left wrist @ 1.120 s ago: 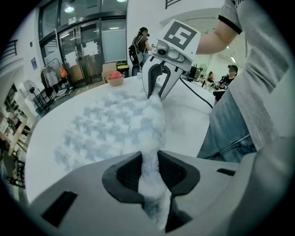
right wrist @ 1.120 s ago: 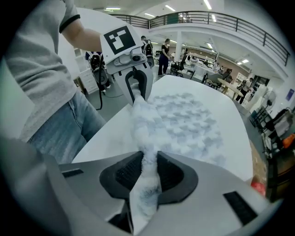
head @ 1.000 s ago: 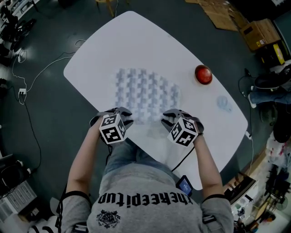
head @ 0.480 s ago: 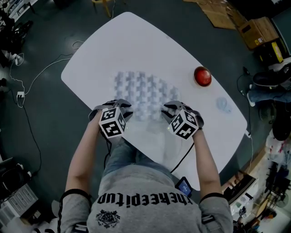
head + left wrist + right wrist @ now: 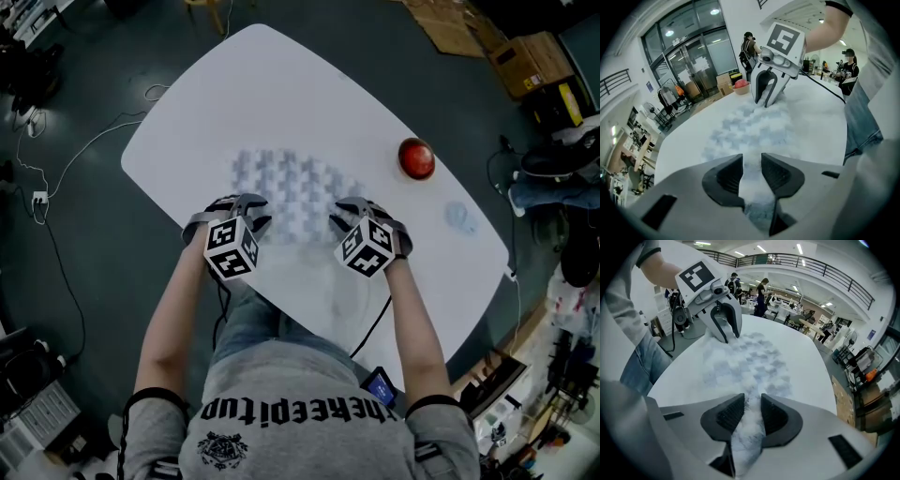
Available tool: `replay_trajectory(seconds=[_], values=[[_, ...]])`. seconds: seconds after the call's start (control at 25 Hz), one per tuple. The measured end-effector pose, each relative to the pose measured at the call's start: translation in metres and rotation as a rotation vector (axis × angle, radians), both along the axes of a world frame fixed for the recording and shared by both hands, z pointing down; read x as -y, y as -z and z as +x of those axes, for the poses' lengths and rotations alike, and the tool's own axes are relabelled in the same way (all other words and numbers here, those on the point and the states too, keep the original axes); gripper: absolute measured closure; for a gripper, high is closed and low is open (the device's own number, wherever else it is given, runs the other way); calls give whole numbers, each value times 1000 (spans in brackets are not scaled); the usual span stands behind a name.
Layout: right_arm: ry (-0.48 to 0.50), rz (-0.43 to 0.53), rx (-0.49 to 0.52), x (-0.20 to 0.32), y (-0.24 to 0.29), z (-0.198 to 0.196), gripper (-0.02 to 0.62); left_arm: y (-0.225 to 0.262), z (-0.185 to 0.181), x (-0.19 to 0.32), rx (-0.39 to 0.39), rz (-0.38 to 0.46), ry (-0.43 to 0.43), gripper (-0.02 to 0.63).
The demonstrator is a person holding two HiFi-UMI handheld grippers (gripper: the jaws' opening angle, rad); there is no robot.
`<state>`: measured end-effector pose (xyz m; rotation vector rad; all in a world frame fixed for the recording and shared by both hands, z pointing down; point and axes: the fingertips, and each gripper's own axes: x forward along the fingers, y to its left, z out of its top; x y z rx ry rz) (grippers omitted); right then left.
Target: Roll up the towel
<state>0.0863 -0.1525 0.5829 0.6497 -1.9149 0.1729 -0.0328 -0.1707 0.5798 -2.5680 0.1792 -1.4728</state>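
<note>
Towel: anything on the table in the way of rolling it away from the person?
Nothing visible does. Bare table lies beyond the towel; the red object sits apart, off to its right.

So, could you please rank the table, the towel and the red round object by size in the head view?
Largest: table
Then: towel
Smallest: red round object

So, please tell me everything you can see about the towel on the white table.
The towel is soft, fluffy-looking cloth in a pale blue and white check. Its far part lies flat on the white table. Its near edge is gathered up between the opening jaws of the left hand-held gripper and the right hand-held gripper.
</note>
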Motion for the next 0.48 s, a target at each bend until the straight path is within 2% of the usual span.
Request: replay_trajectory(seconds=[0.12, 0.28, 0.48], values=[[-3, 9, -4, 3, -1, 2, 508, 8, 3, 6, -32, 28, 20, 479], [-23, 45, 42, 3, 16, 3, 506, 34, 2, 10, -88, 95, 41, 479], [-30, 133, 79, -5, 53, 13, 506, 60, 0, -2, -85, 181, 25, 470]])
